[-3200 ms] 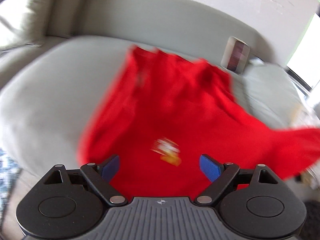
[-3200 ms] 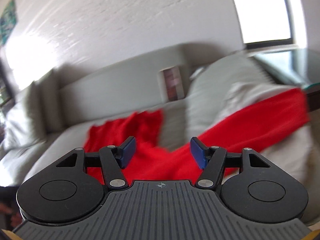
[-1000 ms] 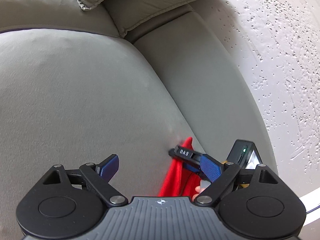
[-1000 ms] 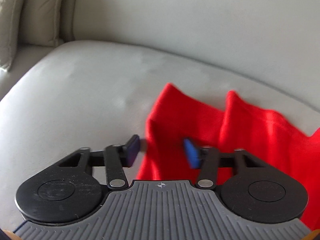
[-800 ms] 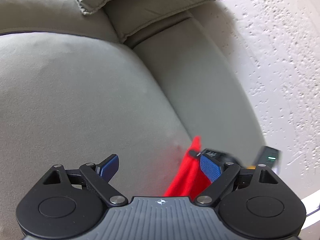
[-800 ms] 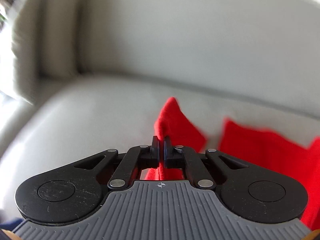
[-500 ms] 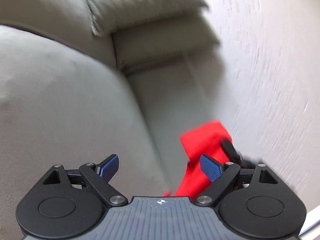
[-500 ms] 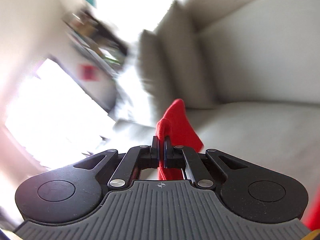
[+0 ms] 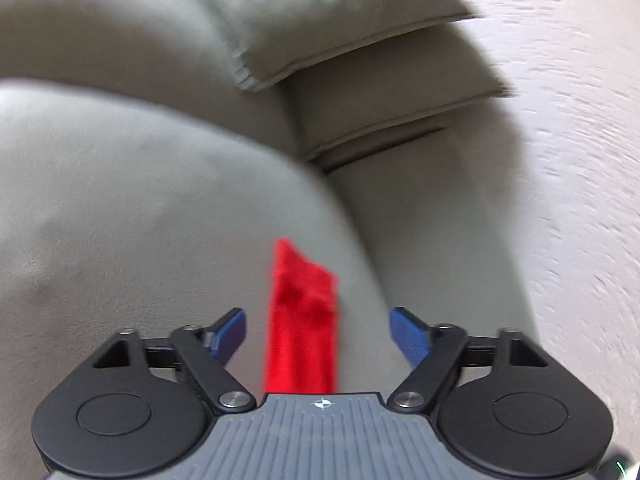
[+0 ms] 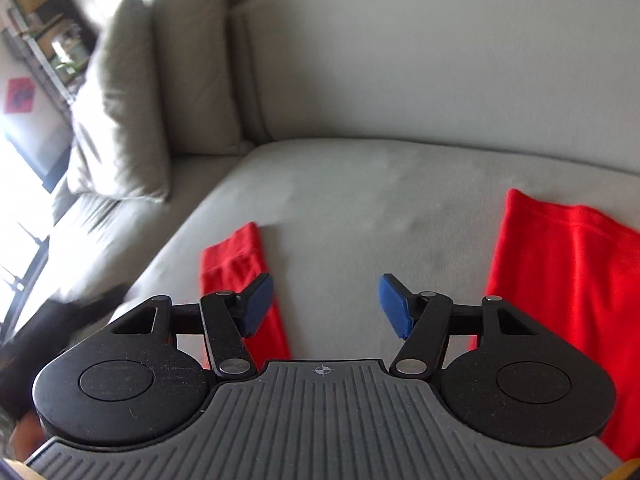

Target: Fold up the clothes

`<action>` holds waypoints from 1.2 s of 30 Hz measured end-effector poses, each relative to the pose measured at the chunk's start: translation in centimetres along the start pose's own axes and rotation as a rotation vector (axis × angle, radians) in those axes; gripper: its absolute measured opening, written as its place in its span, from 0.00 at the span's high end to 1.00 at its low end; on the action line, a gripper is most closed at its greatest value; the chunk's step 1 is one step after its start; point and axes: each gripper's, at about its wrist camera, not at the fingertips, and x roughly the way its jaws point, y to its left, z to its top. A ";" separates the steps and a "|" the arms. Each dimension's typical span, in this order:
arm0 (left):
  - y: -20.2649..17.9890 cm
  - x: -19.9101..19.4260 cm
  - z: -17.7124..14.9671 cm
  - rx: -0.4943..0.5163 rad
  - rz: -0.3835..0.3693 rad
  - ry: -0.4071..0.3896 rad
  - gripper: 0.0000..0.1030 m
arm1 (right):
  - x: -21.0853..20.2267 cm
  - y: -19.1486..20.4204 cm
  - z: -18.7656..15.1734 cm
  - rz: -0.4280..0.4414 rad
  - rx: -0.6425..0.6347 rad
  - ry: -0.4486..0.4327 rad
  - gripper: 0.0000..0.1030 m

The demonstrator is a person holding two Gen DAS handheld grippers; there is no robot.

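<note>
A red garment lies on the grey sofa seat [image 10: 352, 200]. In the right wrist view its long sleeve [image 10: 236, 256] stretches flat to the left, partly behind my left finger pad, and the body of the garment [image 10: 560, 280] lies at the right. My right gripper [image 10: 326, 306] hangs open over bare cushion between them, holding nothing. In the left wrist view the red sleeve [image 9: 302, 320] runs straight between the open fingers of my left gripper [image 9: 318, 334], which does not touch it.
Grey back cushions and a loose pillow [image 10: 120, 120] stand at the left end of the sofa. A white textured wall [image 9: 568, 120] rises behind. A shelf and bright window [image 10: 36, 40] lie far left. Something dark [image 10: 52, 332] shows at the seat's lower left edge.
My right gripper, shut on the sleeve tip half a second ago, has opened and let it go; the sleeve now lies flat on the seat. The left gripper swung over the sleeve.
</note>
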 end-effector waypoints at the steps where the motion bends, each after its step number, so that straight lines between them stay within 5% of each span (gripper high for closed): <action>1: 0.3 0.8 0.3 -0.018 -0.003 0.013 0.32 | -0.8 0.2 0.0 0.022 -0.007 -0.008 0.37; 6: 0.2 4.4 1.2 0.043 0.071 0.069 0.32 | -6.1 -0.1 -0.8 0.111 -0.009 -0.056 0.37; 12: -0.8 8.4 1.3 0.140 0.033 0.092 0.35 | -11.9 -1.0 -1.9 0.159 0.026 -0.141 0.37; 14: -0.9 9.4 1.2 0.164 0.032 0.100 0.44 | -13.4 -1.0 -2.3 0.160 0.025 -0.153 0.37; 16: -0.6 10.0 1.3 0.173 0.037 0.104 0.65 | -14.6 -0.8 -2.4 0.147 0.002 -0.167 0.37; 19: 1.7 9.5 1.9 0.039 0.045 0.118 0.96 | -16.8 -0.2 -2.6 0.124 -0.033 -0.203 0.37; 21: 2.6 9.1 2.2 -0.003 0.000 0.122 0.98 | -18.1 0.3 -2.7 0.121 -0.047 -0.224 0.37; 26: -0.3 5.5 2.3 0.161 0.032 0.014 0.99 | -20.7 2.0 -3.1 0.124 -0.073 -0.263 0.37; 33: -5.6 -2.9 4.5 0.351 0.034 -0.256 0.99 | -22.9 4.0 -3.4 0.135 -0.111 -0.289 0.37; 36: -5.5 -3.3 5.2 0.405 0.106 -0.313 0.99 | -23.1 4.5 -3.4 0.137 -0.114 -0.287 0.37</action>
